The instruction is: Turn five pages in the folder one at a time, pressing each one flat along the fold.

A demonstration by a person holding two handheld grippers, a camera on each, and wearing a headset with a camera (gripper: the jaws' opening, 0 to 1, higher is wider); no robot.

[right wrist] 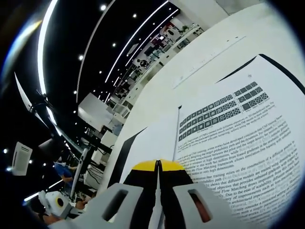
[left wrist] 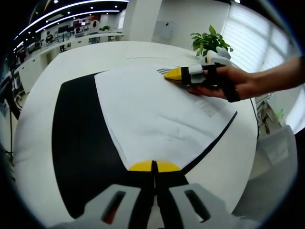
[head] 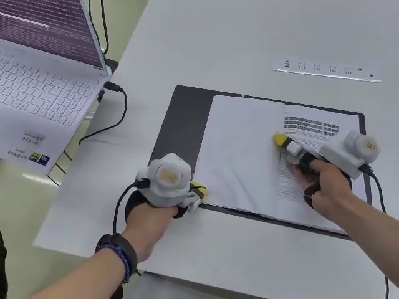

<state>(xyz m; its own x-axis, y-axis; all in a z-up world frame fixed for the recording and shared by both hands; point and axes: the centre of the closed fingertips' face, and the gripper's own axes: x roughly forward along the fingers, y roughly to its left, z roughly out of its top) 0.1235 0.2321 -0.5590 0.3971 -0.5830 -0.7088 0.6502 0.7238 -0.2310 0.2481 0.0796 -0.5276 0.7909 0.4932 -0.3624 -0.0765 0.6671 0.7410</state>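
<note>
Jaws are closed on both: right gripper (head: 282,141) is laid on white printed page (head: 243,156), left gripper (head: 198,189) seemingly at edge of open black folder (head: 181,124).

A thin black flat folder (head: 179,128) lies open on a white tabletop (head: 218,37), its spine running away from the person. Its left inner cover is bare black along the outer side. A white blank-backed sheet (head: 240,156) lies turned over to the left, covering the rest of that cover and bowing up slightly towards the fold. To the right lies a printed page (head: 321,134) (right wrist: 238,138), flat, with a block of small dark squares near its top and dense lines of text below.
</note>
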